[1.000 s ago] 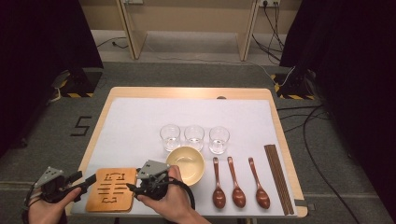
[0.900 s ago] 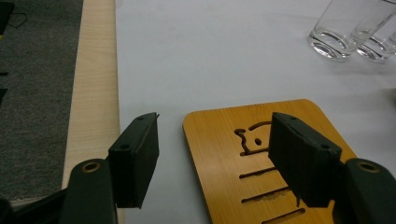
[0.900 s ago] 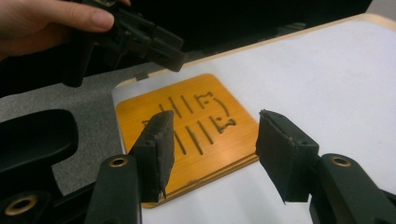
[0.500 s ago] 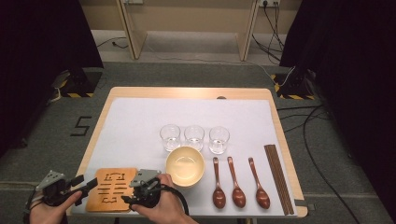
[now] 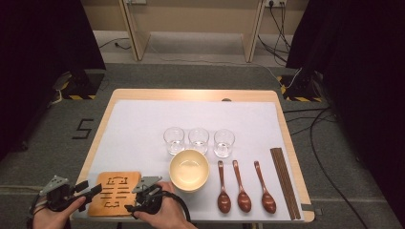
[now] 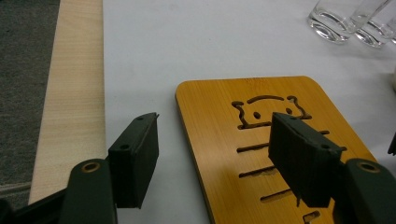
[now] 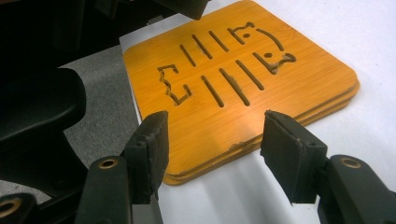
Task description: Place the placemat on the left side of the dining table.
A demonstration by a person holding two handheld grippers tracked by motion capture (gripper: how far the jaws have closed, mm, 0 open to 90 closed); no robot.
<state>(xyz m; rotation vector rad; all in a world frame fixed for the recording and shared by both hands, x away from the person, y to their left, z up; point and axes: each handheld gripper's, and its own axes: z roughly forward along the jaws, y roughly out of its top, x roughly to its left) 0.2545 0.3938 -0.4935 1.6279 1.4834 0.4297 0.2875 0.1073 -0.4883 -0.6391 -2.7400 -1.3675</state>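
Right gripper (image 7: 212, 140): jaws spread, just been opening, straddling right edge of wooden trivet (image 5: 115, 193), not pressing it. Left gripper (image 6: 215, 158): jaws spread over trivet's left edge, nothing pinched. Trivet flat on white mat (image 5: 143, 129), near-left corner of table (image 5: 191, 94). Judgement: trivet set down, released; hands not yet clear. Bowl (image 5: 189, 170) just right of trivet; open room far-left; table edge near.

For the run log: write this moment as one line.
left gripper: open, straddling wooden trivet edge | right gripper: jaws just opened, nothing between, at trivet edge
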